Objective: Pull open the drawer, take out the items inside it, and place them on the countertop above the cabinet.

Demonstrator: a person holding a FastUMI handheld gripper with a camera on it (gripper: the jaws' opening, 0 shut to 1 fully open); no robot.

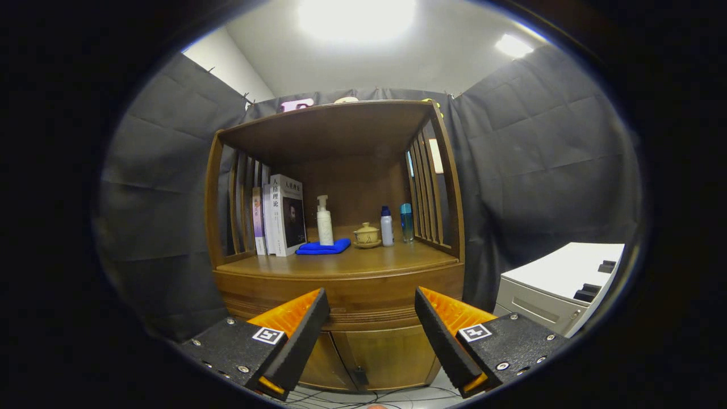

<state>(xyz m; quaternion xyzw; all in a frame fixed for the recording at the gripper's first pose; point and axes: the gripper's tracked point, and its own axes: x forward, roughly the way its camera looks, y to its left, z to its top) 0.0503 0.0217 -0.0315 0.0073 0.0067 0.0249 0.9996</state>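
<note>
Wooden cabinet [341, 284] beyond parted tongs [372, 307]

glaring ceiling light [356, 17], fisheye-warped edges

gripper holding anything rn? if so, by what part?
Nothing held. The gripper is open, its fingers apart in front of the cabinet's drawer front, not touching it.

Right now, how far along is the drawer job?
Nothing looks done: the drawer under the countertop sits closed. In hand: the gripper hangs open before the drawer front, fingers apart, holding nothing. Left: pull it open, lift out its contents, set them on the countertop near the blue cloth.
</note>
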